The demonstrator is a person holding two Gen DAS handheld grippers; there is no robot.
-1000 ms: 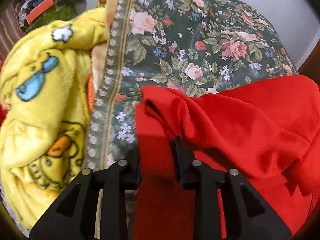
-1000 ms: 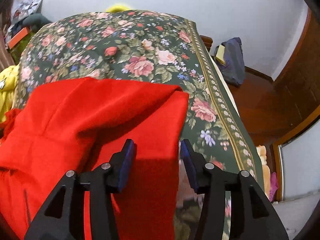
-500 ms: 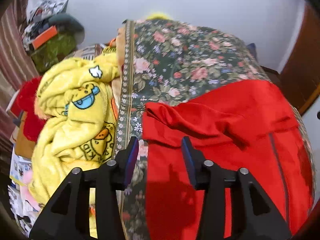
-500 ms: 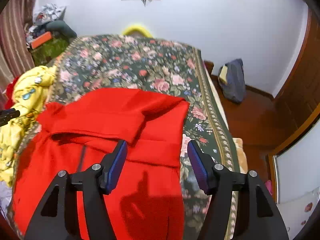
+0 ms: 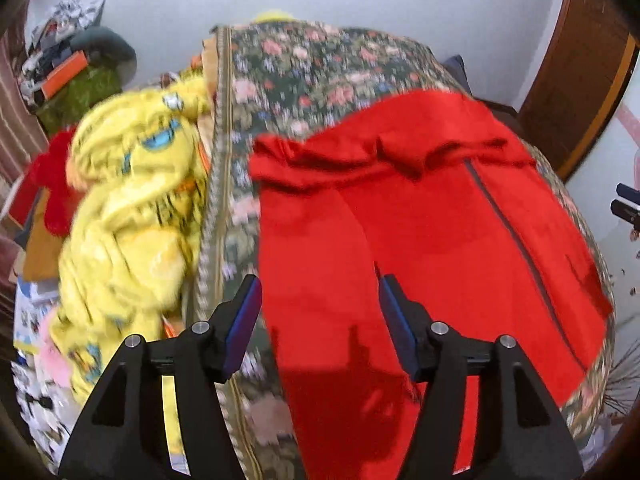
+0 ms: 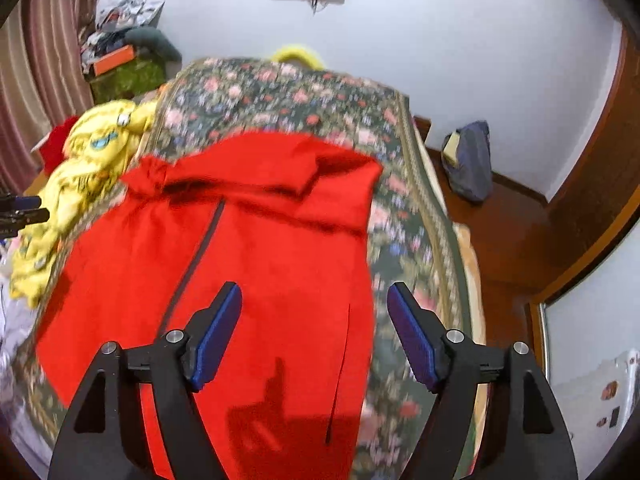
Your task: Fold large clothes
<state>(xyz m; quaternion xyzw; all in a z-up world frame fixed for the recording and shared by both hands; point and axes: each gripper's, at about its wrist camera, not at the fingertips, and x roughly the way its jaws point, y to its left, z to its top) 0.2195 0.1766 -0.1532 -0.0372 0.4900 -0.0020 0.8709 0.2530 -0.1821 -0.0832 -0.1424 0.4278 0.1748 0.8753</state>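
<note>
While red garment (image 6: 280,264) lies spread, yellow blanket (image 5: 132,216) crowds bedspread (image 5: 320,68) edge.

Red zip-front garment (image 6: 280,264) lies spread, top folded.

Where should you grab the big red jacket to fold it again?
Probably the two near bottom corners of the red jacket. It lies flat on the flowery bedspread with its top already folded down, so the hem nearest the camera is free. Come from above, the left tool at the left edge and the right tool at the right edge. Both tools hold nothing, their jaws opening.
</note>
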